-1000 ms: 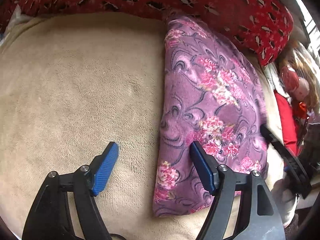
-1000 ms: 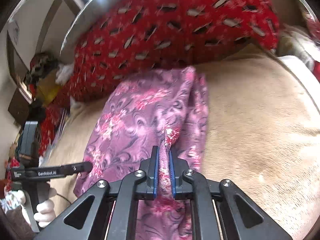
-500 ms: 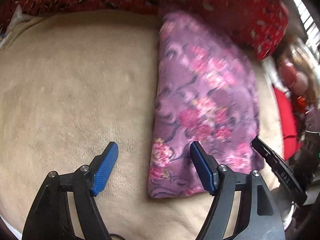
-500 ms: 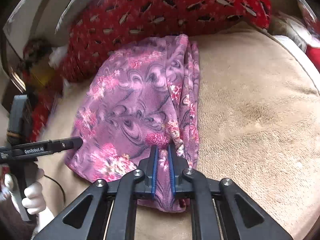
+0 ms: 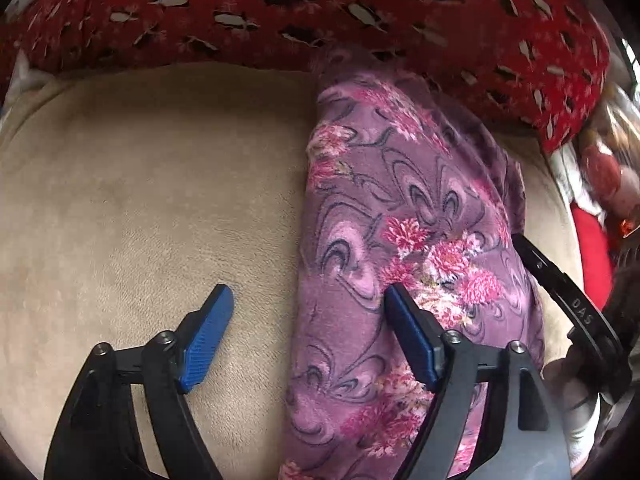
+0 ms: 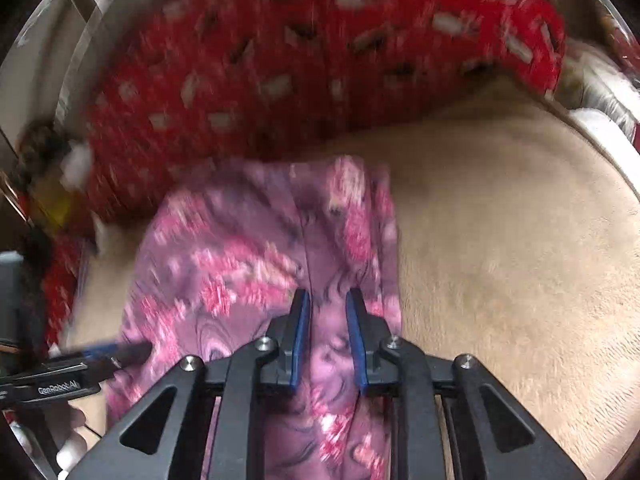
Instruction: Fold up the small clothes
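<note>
A purple floral garment (image 5: 404,240) lies folded in a long strip on the beige blanket (image 5: 140,200); it also shows in the right wrist view (image 6: 248,264). My left gripper (image 5: 306,308) is open and empty, its right finger over the garment's left part, its left finger over bare blanket. My right gripper (image 6: 327,312) is open, its pads a little apart, with the garment's near end lying between and under them. The right gripper's finger (image 5: 560,292) shows at the garment's right edge in the left wrist view.
A red patterned pillow (image 5: 320,12) lies along the far edge, touching the garment's far end; it also shows in the right wrist view (image 6: 320,72). Clutter and red items (image 5: 600,208) sit off the right side. The left gripper's finger (image 6: 96,360) is at the garment's left edge.
My right gripper has opened and let go of the garment's near end, which now lies flat. Both cameras have moved in closer to the garment.
</note>
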A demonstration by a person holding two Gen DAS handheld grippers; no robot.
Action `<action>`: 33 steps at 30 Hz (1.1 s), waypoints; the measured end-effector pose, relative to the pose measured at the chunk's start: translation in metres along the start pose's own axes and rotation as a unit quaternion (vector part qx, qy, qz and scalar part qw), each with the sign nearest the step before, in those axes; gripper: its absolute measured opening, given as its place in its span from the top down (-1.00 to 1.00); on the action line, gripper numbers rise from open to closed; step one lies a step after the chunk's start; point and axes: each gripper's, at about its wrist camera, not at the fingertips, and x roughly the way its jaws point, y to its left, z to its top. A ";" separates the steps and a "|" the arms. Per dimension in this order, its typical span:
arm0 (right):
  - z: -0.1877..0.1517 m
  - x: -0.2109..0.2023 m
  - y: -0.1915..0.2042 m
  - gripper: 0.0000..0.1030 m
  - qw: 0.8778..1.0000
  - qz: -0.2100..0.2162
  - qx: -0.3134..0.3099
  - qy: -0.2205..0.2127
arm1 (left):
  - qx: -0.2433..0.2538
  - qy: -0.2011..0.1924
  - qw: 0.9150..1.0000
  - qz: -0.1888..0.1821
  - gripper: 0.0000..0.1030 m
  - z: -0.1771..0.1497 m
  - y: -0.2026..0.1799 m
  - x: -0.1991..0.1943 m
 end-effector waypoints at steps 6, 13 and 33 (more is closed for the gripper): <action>0.022 -0.020 0.019 0.53 0.999 -0.012 -0.027 -0.011 | 0.012 -0.005 1.000 0.009 -0.57 -0.002 0.002 -0.003; 0.046 -0.010 0.040 0.47 0.998 -0.023 -0.054 -0.026 | 0.008 -0.008 1.000 -0.002 -0.55 0.008 -0.004 -0.007; 0.037 -0.008 0.006 0.13 0.996 -0.067 -0.032 0.047 | -0.077 0.067 0.990 -0.095 -0.56 0.017 0.021 0.002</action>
